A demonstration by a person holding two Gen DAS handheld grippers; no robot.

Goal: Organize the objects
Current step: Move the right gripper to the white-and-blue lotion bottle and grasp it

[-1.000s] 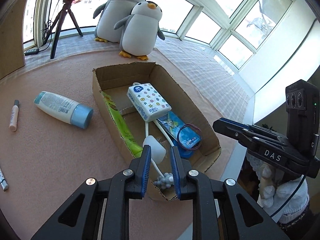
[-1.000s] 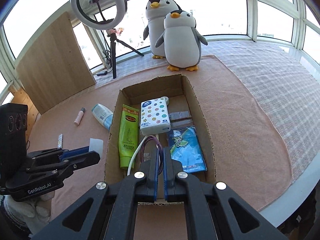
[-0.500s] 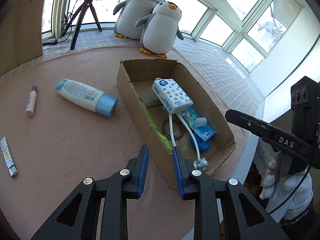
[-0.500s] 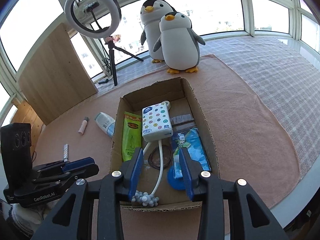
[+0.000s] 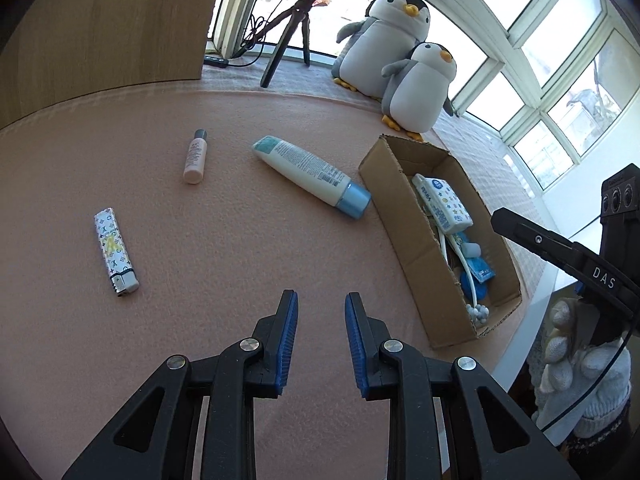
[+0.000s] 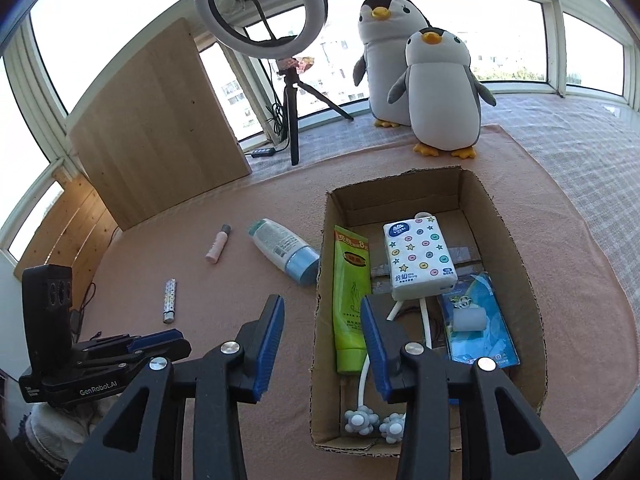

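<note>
My left gripper (image 5: 321, 296) stands open and empty over the pink mat, left of the cardboard box (image 5: 404, 216). On the mat ahead of it lie a patterned lighter (image 5: 114, 256), a small pink tube (image 5: 195, 156) and a white bottle with a blue cap (image 5: 308, 172). My right gripper (image 6: 320, 302) hovers over the box's (image 6: 516, 240) near left wall. Its jaws are opening and hold nothing. Inside the box lie a green tube (image 6: 352, 292), a tissue pack (image 6: 418, 258), a blue packet (image 6: 484, 340) and a white cord with grey balls (image 6: 362, 420).
Two plush penguins (image 6: 436, 92) stand behind the box. A ring light on a tripod (image 6: 260, 12) and a wooden board (image 6: 156, 128) stand at the back left. The mat's edge runs close on the right. A gloved hand (image 5: 580, 380) holds the right gripper.
My right gripper was shut on a dark loop over the box; it has opened, left the loop inside and drawn back. My left gripper has swung left from the box to the mat.
</note>
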